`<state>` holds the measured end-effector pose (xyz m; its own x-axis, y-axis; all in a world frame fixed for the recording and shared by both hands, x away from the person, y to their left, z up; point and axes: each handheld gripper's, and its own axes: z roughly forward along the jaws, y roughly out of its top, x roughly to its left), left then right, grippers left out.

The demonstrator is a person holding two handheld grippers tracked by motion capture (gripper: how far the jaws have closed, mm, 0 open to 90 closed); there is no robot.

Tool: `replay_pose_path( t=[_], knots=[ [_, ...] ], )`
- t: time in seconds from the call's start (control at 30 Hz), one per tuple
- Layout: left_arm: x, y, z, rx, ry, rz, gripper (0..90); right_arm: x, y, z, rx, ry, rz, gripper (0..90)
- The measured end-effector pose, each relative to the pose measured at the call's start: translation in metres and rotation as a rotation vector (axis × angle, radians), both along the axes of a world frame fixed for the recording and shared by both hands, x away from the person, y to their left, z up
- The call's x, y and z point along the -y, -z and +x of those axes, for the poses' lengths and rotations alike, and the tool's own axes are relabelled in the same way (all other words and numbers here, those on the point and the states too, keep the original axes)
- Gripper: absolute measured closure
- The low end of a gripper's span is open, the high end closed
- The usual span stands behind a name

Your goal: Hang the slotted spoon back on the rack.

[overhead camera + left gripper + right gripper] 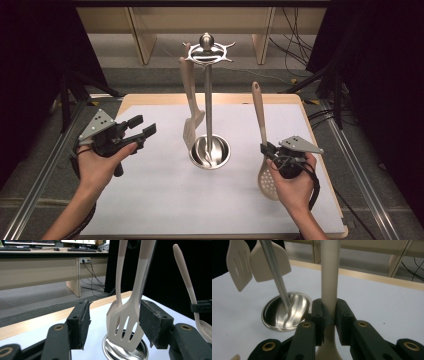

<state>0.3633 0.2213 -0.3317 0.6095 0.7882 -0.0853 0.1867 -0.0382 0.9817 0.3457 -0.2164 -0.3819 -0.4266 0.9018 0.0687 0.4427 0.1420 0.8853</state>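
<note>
Here the right tool (266, 150) is clenched on the handle of a beige slotted spoon (261, 131), its pads pressing the shaft from both sides in the right gripper view (329, 315). The spoon stands nearly upright, its perforated bowl low beside the person's right hand (295, 185) and its handle tip rising above the white bench (150, 200). The left tool (142, 127) is released, its jaws standing wide apart with nothing between the pads, held off to the left above the bench. Between the two stands a metal utensil stand (209, 100) with a round dish base. A slotted spatula (191, 105) hangs from its top ring, its blade just above the dish (126, 327).
</note>
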Motion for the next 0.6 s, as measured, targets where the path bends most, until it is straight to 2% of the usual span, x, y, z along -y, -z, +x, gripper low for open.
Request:
replay_pose_path(
  t=[0.1,0.13,0.2,0.23,0.27,0.4,0.5,0.57,0.6],
  knots=[
    [0.003,-0.001,0.000,0.004,0.005,-0.002,42.0,-0.003,-0.002,-0.003,0.016,-0.011,0.003,79.4],
    [0.003,-0.001,0.000,0.006,0.006,0.001,42.0,-0.002,-0.003,-0.004,0.039,-0.026,-0.020,79.3],
    [0.005,0.000,0.000,0.006,0.010,-0.002,42.0,-0.004,-0.006,-0.007,0.022,-0.032,-0.008,79.3],
    [0.005,0.000,0.000,0.006,0.010,-0.002,42.0,-0.005,-0.005,-0.007,0.057,-0.037,-0.012,79.4],
    [0.005,0.000,-0.001,0.006,0.014,0.000,42.0,-0.006,-0.006,-0.009,0.037,-0.030,-0.014,79.3],
    [0.005,0.000,-0.002,0.006,0.022,-0.006,42.2,-0.011,-0.007,-0.010,0.041,-0.038,-0.013,79.3],
    [0.008,-0.004,-0.002,0.027,0.040,-0.024,42.5,-0.011,-0.008,-0.012,0.079,-0.060,-0.022,79.3],
    [0.011,-0.007,-0.003,0.038,0.055,-0.034,42.5,-0.015,-0.010,-0.017,0.031,-0.040,0.019,79.4],
    [0.013,-0.007,-0.004,0.040,0.059,-0.033,42.4,-0.015,-0.010,-0.017,0.045,-0.045,0.000,79.4]
  ],
)
